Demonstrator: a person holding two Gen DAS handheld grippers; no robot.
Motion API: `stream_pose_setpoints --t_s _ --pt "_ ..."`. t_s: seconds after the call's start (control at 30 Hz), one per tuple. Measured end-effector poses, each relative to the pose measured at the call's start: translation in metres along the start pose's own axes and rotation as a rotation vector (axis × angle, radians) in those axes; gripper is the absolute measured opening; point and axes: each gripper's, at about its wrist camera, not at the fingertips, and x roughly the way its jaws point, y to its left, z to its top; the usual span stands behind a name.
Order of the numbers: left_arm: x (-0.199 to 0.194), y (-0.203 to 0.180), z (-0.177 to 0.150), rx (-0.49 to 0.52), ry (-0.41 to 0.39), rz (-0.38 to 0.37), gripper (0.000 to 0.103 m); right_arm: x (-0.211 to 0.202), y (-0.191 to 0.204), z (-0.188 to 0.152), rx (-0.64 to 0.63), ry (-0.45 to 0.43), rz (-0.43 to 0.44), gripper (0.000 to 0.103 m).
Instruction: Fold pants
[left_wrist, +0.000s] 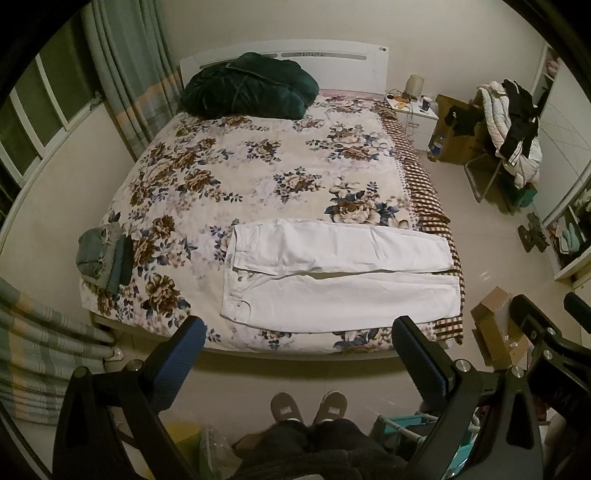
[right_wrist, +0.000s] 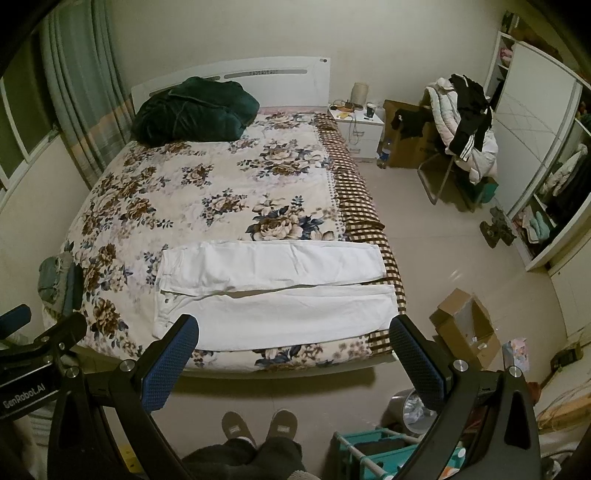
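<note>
- White pants (left_wrist: 332, 273) are laid flat across the foot end of the bed (left_wrist: 258, 177), waistband to the left, both legs running out to the right, a thin gap between the legs.
- The leg ends reach right to the bed's right edge, over the brown checked blanket (left_wrist: 424, 192) that hangs down that side.
- Left gripper (left_wrist: 297, 343) hangs in the air above the floor in front of the bed, jaws wide apart, nothing in them. Its blue pads (left_wrist: 181, 362) frame the near edge of the pants.
- Right gripper (right_wrist: 293, 347) is in the same sort of spot, also spread open and empty, not touching the fabric.
- A small stack of folded grey-green clothes (left_wrist: 103, 258) sits on the left corner of the floral bedspread, well apart from the pants.
- Dark green quilt (left_wrist: 251, 86) is bunched up by the white headboard.
- The person's slippers (left_wrist: 308, 408) are on the tile floor just short of the bed.
- Open cardboard box (right_wrist: 465, 328) is on the floor to the right, and a chair piled with jackets (right_wrist: 465, 122) is farther back near the nightstand (right_wrist: 356, 129).
</note>
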Motion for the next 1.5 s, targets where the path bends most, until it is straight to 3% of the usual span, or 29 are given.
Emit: stream_pose_setpoints --t_s 1.5 --pt "-0.011 -0.023 0.026 0.006 -0.009 0.001 0.103 0.001 -0.012 0.000 0.003 -0.007 -0.001 0.103"
